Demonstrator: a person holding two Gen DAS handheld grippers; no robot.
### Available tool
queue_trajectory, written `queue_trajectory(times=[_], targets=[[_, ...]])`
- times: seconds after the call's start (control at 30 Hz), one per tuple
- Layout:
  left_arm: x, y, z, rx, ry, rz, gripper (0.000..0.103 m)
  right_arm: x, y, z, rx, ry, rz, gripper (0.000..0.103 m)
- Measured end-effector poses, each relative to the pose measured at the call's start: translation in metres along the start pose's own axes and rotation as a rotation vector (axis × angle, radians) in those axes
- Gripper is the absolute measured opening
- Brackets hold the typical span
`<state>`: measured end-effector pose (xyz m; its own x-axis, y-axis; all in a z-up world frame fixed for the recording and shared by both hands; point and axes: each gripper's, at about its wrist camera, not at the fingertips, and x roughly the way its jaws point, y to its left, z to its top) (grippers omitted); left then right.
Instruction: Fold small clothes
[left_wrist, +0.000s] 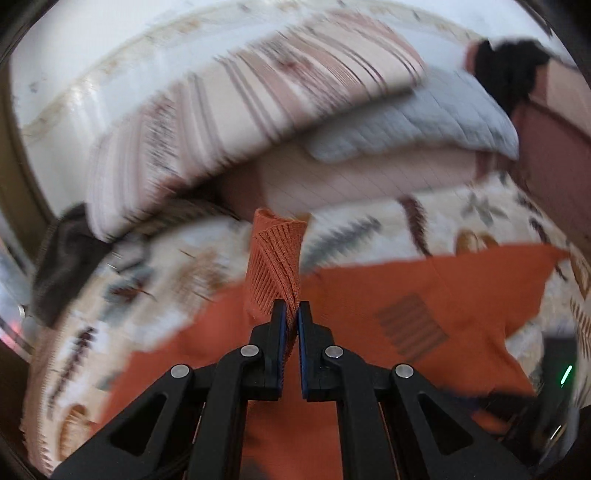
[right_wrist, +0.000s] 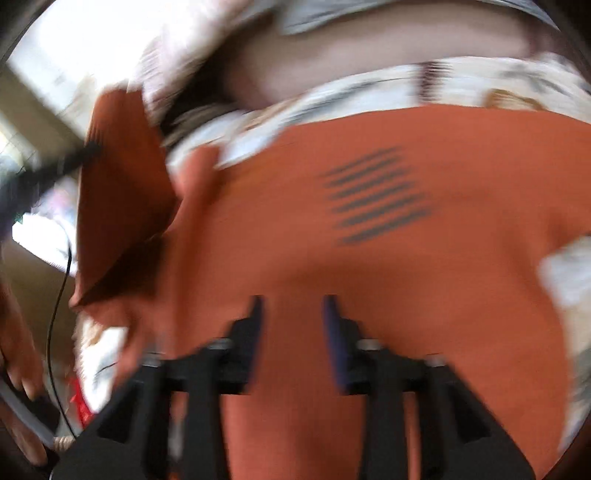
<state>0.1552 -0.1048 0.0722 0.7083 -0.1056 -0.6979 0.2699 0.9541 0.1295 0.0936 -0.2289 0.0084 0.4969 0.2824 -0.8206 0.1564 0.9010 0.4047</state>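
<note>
The left gripper (left_wrist: 291, 314) is pinching a ribbed edge of the rust-orange knit garment (left_wrist: 424, 295), lying across frame centre on a leaf-patterned bedspread (left_wrist: 461, 218). The right gripper (right_wrist: 293, 310) is hanging parted, empty, above it.

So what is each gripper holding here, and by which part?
The left gripper pinches the orange garment by a ribbed edge band. The right gripper holds nothing: its jaws stand apart above the cloth.

Garment (left_wrist: 424, 295) on bedspread (left_wrist: 461, 218); pillows (left_wrist: 295, 92) behind.
</note>
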Motion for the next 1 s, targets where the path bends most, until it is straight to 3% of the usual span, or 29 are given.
queue_trajectory(times=[0.1, 0.2, 0.27, 0.33, 0.4, 0.47, 0.53, 0.63, 0.73, 0.87, 0.9, 0.93, 0.97, 1.0], targets=[[0.039, -0.039, -0.01, 0.01, 0.084, -0.033, 0.007, -0.011, -0.037, 0.013, 0.042, -0.049, -0.04, 0.057], [0.08, -0.065, -0.022, 0.005, 0.192, -0.095, 0.019, -0.016, -0.051, 0.018, 0.065, -0.082, -0.054, 0.057], [0.098, -0.071, -0.032, -0.033, 0.257, -0.144, 0.04, -0.017, -0.063, 0.023, 0.095, -0.085, -0.032, 0.057], [0.094, -0.065, -0.038, -0.07, 0.252, -0.185, 0.051, -0.015, -0.067, 0.027, 0.108, -0.084, -0.014, 0.057], [0.071, -0.052, -0.043, -0.095, 0.192, -0.22, 0.059, -0.015, -0.07, 0.032, 0.103, -0.086, 0.004, 0.057], [0.038, -0.025, -0.05, -0.123, 0.121, -0.218, 0.079, -0.011, -0.064, 0.031, 0.094, -0.071, 0.041, 0.057], [0.011, 0.008, -0.058, -0.162, 0.055, -0.188, 0.084, -0.002, -0.058, 0.03, 0.07, -0.043, 0.072, 0.057], [-0.007, 0.072, -0.069, -0.236, 0.043, -0.087, 0.085, 0.011, -0.043, 0.029, 0.029, -0.011, 0.115, 0.057], [-0.006, 0.144, -0.085, -0.372, 0.076, 0.014, 0.085, 0.031, -0.024, 0.038, 0.009, 0.016, 0.145, 0.057], [-0.004, 0.207, -0.106, -0.534, 0.063, 0.059, 0.085, 0.066, -0.009, 0.052, 0.051, 0.044, 0.114, 0.056], [-0.002, 0.216, -0.112, -0.564, 0.065, 0.058, 0.085, 0.069, -0.004, 0.054, 0.031, 0.03, 0.086, 0.039], [0.003, 0.226, -0.117, -0.6, 0.071, 0.056, 0.085, 0.072, 0.002, 0.056, -0.006, 0.023, 0.039, 0.012], [0.008, 0.23, -0.119, -0.617, 0.075, 0.05, 0.085, 0.073, 0.008, 0.059, -0.039, 0.024, 0.012, 0.007], [0.012, 0.232, -0.121, -0.624, 0.076, 0.038, 0.085, 0.07, 0.009, 0.061, -0.044, 0.02, 0.04, 0.007]])
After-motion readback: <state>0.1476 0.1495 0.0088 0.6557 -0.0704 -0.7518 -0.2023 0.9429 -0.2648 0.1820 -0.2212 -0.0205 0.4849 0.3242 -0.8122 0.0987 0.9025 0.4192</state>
